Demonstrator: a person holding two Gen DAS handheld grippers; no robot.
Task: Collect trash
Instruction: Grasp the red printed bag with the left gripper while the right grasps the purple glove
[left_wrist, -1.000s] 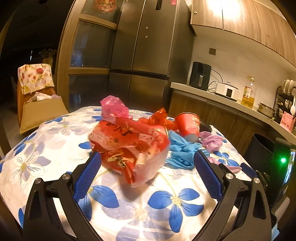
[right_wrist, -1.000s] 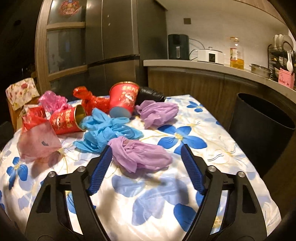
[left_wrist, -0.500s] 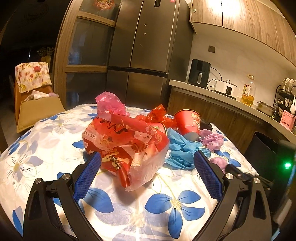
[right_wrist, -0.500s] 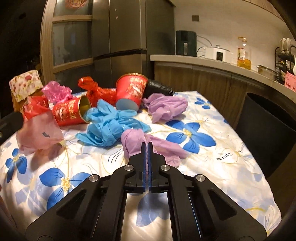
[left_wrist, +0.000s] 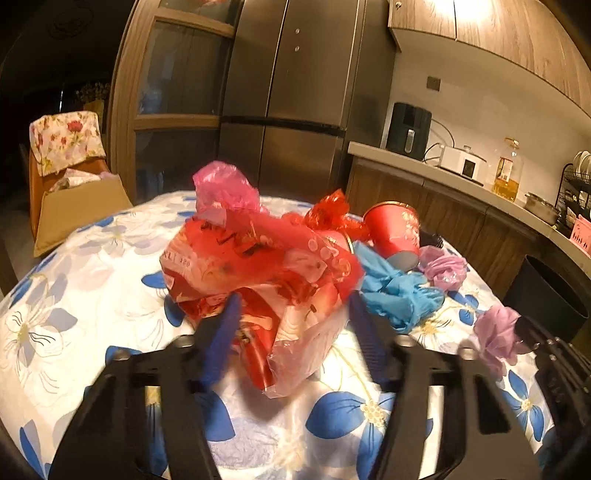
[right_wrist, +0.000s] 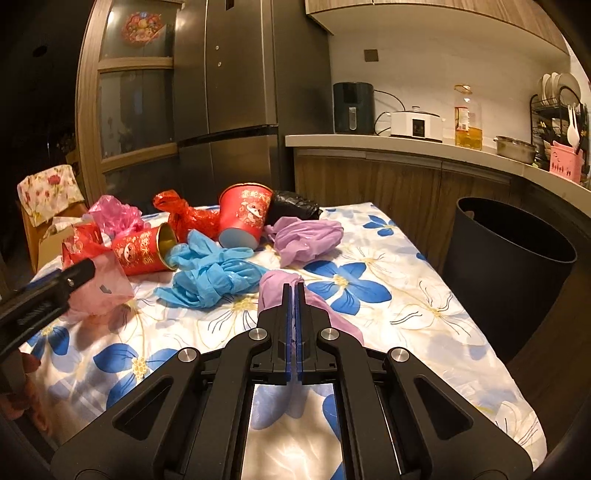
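My right gripper (right_wrist: 294, 291) is shut on a crumpled purple glove (right_wrist: 275, 290) and holds it just above the floral tablecloth (right_wrist: 406, 295). My left gripper (left_wrist: 291, 314) is partly closed, its blue pads on either side of a red and clear plastic bag (left_wrist: 266, 266); the blur hides whether they touch it. The same bag (right_wrist: 98, 280) and the left gripper's finger (right_wrist: 55, 286) show at the left of the right wrist view. Blue gloves (right_wrist: 212, 271), two red paper cups (right_wrist: 243, 216), another purple glove (right_wrist: 306, 238), a pink bag (right_wrist: 114, 216) and a black bag (right_wrist: 293, 208) lie on the table.
A black trash bin (right_wrist: 509, 273) stands on the floor right of the table. A kitchen counter (right_wrist: 406, 144) with appliances runs behind it. A fridge (right_wrist: 229, 92) stands at the back. A chair with a floral cover (left_wrist: 66, 147) is at the far left.
My right gripper has lifted the purple glove slightly after closing on it. My left gripper's jaws have narrowed around the red plastic bag and moved forward.
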